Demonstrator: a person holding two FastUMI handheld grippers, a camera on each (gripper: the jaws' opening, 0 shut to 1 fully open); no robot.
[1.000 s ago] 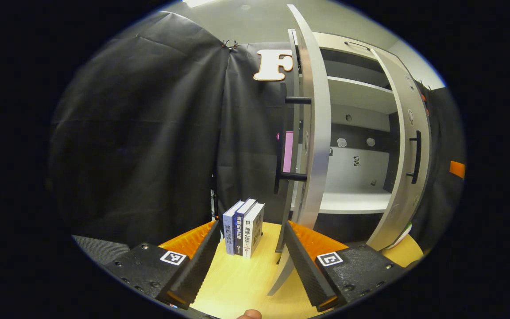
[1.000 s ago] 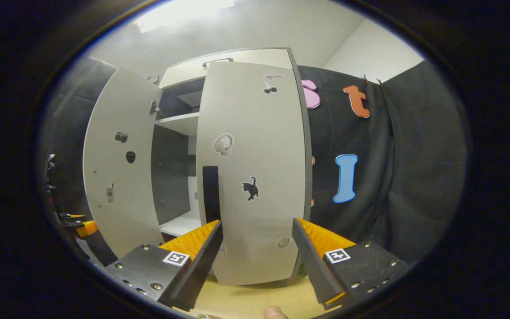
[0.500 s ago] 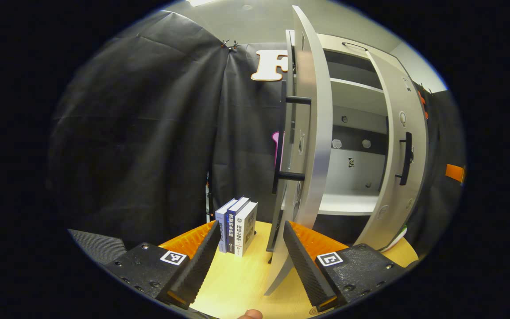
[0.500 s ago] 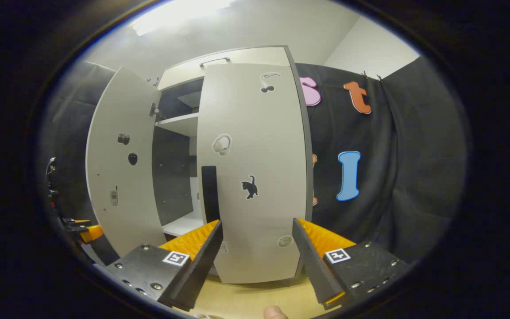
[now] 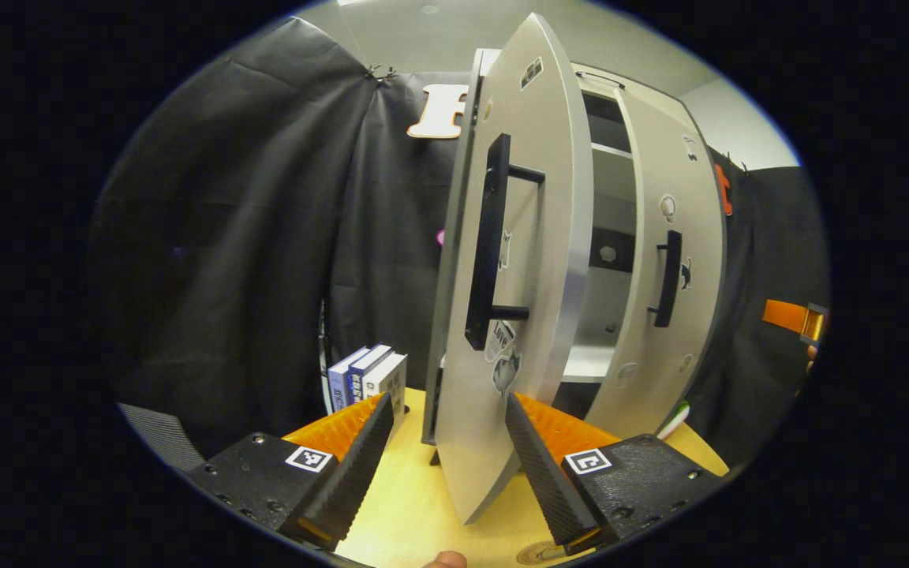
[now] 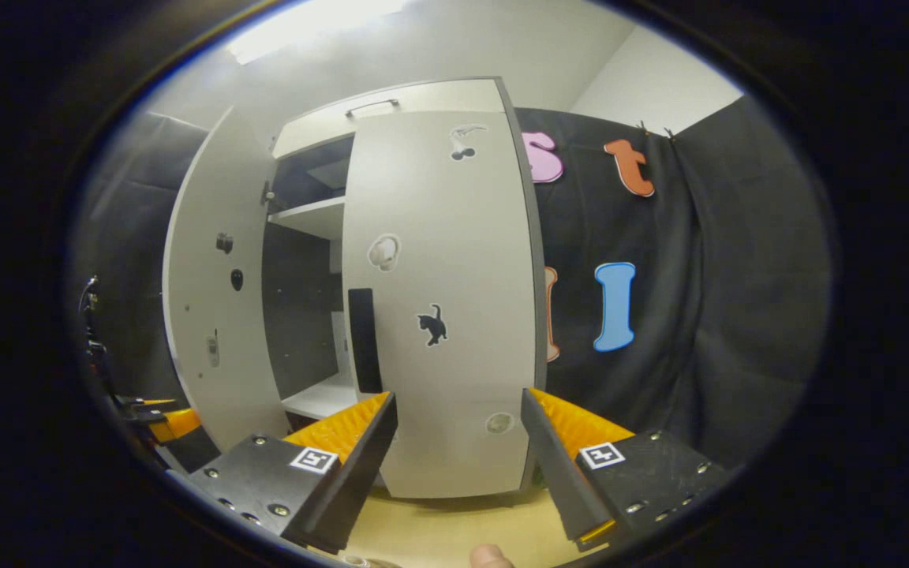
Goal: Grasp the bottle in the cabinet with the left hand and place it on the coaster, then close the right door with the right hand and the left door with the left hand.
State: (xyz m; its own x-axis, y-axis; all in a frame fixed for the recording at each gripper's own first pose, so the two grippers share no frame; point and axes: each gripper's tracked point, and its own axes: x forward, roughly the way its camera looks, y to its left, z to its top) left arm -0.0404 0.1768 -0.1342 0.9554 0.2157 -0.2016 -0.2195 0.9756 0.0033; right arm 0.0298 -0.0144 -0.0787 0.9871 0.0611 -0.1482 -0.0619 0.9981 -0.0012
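a staged recording booth: black cloth wall [image 5: 249, 237] left of the claw, a sticker-covered grey cabinet [image 6: 439, 300] ahead on a pale wooden table [image 5: 415, 505], books [image 5: 364, 379] beside it.

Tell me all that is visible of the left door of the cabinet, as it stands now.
The left door is a flat, pale grey panel, smooth like laminate. It stands partly open, its lower edge close between the open fingers of the left gripper; contact cannot be judged. A long black bar handle runs upright on its front, with small stickers near it. The right gripper view shows its inner face.
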